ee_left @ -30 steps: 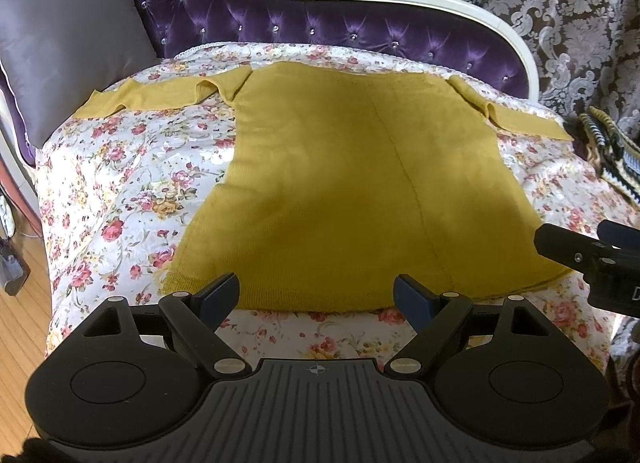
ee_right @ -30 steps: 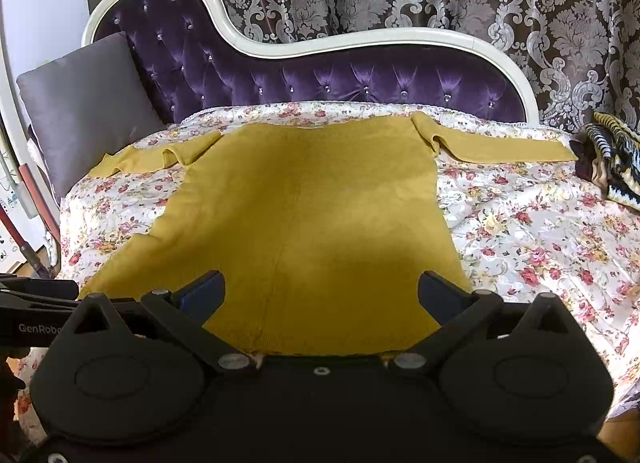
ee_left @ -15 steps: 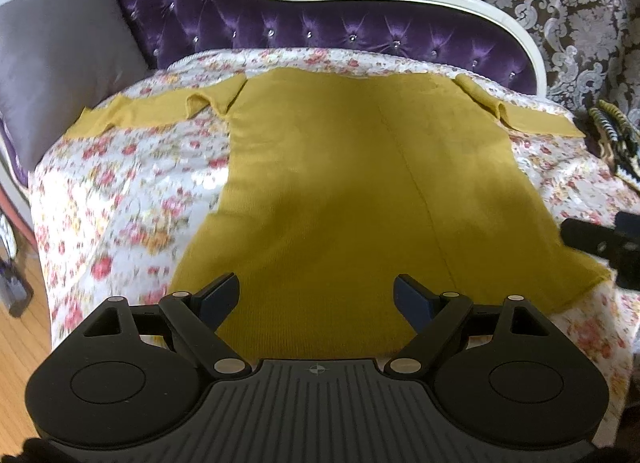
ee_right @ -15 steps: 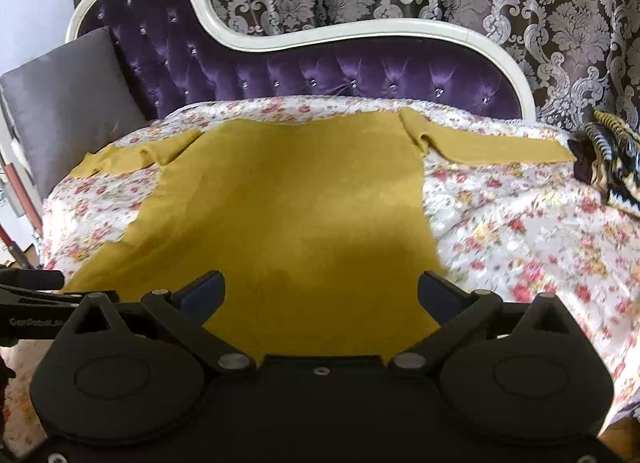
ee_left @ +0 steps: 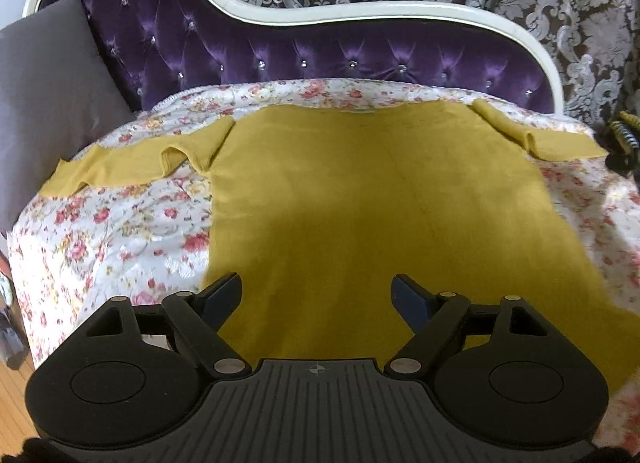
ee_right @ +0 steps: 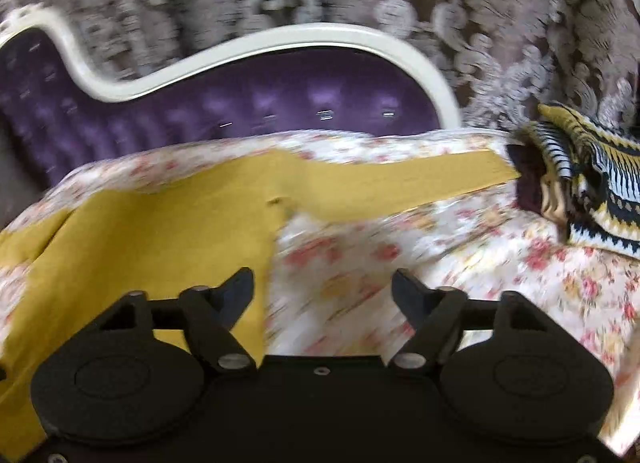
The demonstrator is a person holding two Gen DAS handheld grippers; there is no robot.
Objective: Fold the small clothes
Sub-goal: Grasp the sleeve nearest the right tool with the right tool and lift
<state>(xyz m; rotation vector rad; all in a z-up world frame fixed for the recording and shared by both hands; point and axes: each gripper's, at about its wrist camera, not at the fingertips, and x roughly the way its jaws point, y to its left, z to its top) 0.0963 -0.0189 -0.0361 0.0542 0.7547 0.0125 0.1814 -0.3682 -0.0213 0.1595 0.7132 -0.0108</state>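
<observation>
Mustard sweater (ee_left: 360,203) lying flat on the floral bedspread (ee_left: 120,231), unfolded.
Right tongs (ee_right: 322,291), narrowing and empty, having swung toward the three o'clock sleeve (ee_right: 400,183); left tongs (ee_left: 316,291) closing slightly, empty.

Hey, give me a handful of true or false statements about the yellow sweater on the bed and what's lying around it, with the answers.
1. The yellow sweater lies spread flat on the floral bedspread. True.
2. Both sleeves are folded across the sweater's body. False: the sleeves stretch outward to each side.
3. A grey pillow sits at the left end of the bed, in the left wrist view. True.
4. The headboard is green. False: it is tufted purple with a white frame.
5. A striped knit garment lies just beyond the end of one sleeve. True.
</observation>
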